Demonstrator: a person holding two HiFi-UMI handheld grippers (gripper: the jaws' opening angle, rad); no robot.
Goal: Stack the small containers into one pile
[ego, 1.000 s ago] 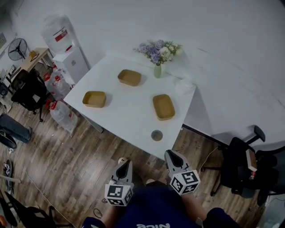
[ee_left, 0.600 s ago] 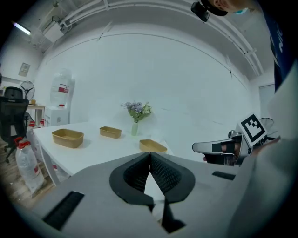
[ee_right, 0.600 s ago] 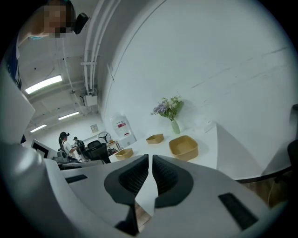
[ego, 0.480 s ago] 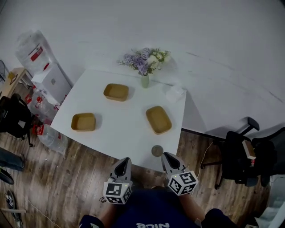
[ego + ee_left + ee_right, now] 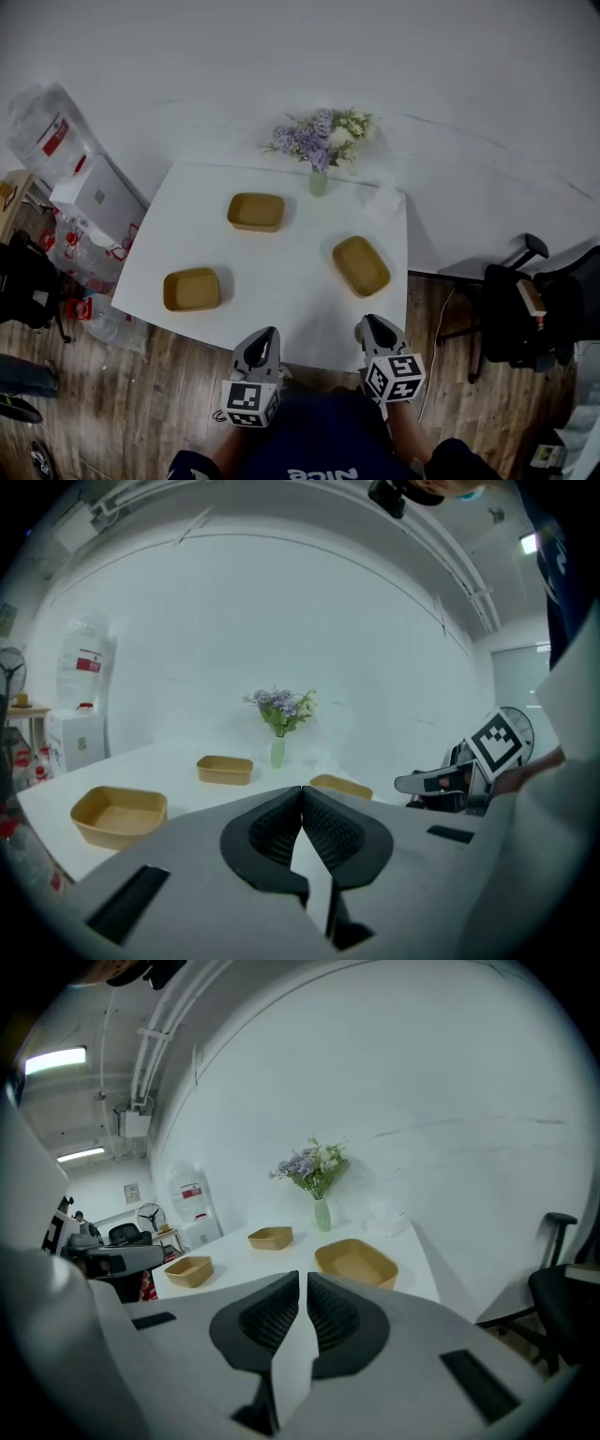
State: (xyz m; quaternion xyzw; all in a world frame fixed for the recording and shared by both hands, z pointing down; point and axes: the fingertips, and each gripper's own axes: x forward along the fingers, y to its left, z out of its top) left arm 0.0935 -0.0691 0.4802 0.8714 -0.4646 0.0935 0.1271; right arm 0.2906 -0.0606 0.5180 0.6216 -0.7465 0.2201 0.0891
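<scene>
Three small brown containers lie apart on the white table [image 5: 272, 281]: one at the front left [image 5: 191, 290], one at the back [image 5: 256, 212], one at the right [image 5: 361, 265]. My left gripper [image 5: 266, 335] is shut and empty, held just off the table's near edge. My right gripper [image 5: 367, 324] is also shut and empty, near the front right corner, short of the right container [image 5: 356, 1263]. The left gripper view shows the left container [image 5: 118, 814] and the back container [image 5: 224, 769].
A vase of purple and white flowers [image 5: 322, 141] stands at the table's back edge, with a crumpled white thing [image 5: 382, 199] to its right. A water dispenser [image 5: 94, 192] and bags are on the floor at left; black office chairs [image 5: 530, 319] stand at right.
The head view has shifted, so the table now sits closer and more central. The small round thing near the front edge is hidden behind my right gripper. Both grippers stay shut.
</scene>
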